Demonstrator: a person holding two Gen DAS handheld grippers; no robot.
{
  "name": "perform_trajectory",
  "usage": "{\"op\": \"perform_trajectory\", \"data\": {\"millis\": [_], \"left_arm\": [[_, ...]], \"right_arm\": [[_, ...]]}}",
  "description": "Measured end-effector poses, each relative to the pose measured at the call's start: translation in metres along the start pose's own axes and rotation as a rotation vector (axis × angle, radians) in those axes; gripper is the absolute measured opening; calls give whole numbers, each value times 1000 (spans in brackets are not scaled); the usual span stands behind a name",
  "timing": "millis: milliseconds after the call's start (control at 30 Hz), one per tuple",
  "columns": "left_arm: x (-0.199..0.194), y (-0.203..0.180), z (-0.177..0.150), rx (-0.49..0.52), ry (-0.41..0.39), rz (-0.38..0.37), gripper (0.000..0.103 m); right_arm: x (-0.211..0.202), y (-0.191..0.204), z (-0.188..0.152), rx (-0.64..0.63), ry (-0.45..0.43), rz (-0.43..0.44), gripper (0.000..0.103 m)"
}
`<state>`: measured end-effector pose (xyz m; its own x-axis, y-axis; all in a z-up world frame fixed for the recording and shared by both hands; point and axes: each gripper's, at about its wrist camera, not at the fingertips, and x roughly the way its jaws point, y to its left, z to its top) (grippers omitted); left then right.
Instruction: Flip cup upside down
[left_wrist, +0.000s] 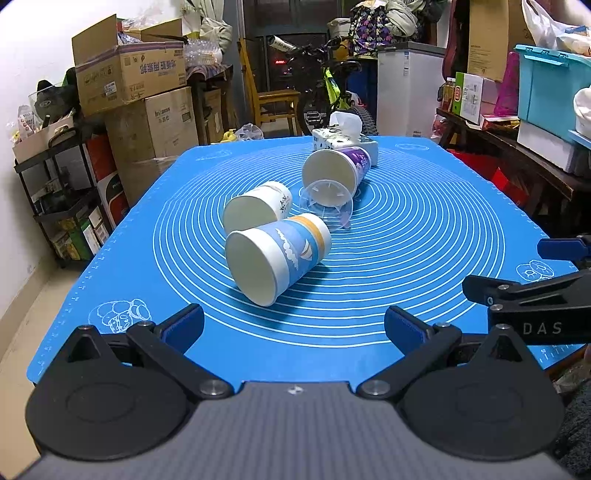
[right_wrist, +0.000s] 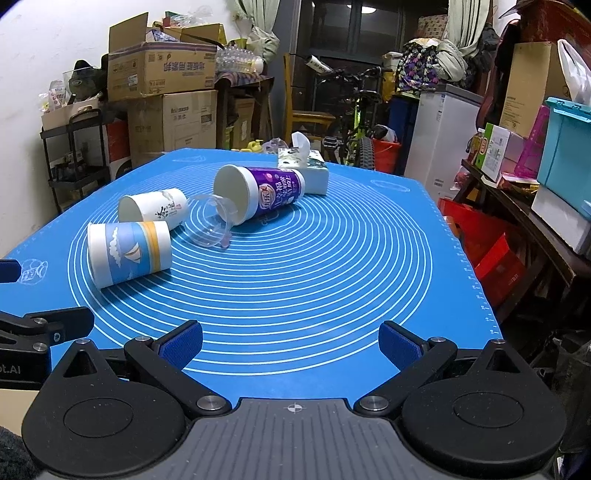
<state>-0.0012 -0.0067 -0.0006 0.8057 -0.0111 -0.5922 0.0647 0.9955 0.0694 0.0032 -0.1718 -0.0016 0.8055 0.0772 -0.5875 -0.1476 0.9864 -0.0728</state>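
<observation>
Both fingers sets, left gripper (left_wrist: 293, 326) and right gripper (right_wrist: 290, 343), spread wide, empty (blue-striped cup (left_wrist: 277, 256) lies sideways just ahead of the left fingers).

Free room: bare blue mat (right_wrist: 314, 288) directly ahead of both wide-open grippers and across the right half of the counter.

Obstacles, ahead-left of the right gripper (right_wrist: 290, 343): blue sailboat cup (right_wrist: 129, 251), white cup (right_wrist: 155, 210), clear lid (right_wrist: 210, 229), purple cup (right_wrist: 258, 195), all lying close together. Tissue pack (right_wrist: 306, 170) just beyond the purple cup.
</observation>
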Motion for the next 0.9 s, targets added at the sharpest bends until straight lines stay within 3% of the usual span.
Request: {"op": "perform_trajectory", "data": {"millis": [900], "left_arm": [[-3,1,2,-3,-9,1,102]], "right_arm": [[-1,2,-1,-15,9,8,101]]}}
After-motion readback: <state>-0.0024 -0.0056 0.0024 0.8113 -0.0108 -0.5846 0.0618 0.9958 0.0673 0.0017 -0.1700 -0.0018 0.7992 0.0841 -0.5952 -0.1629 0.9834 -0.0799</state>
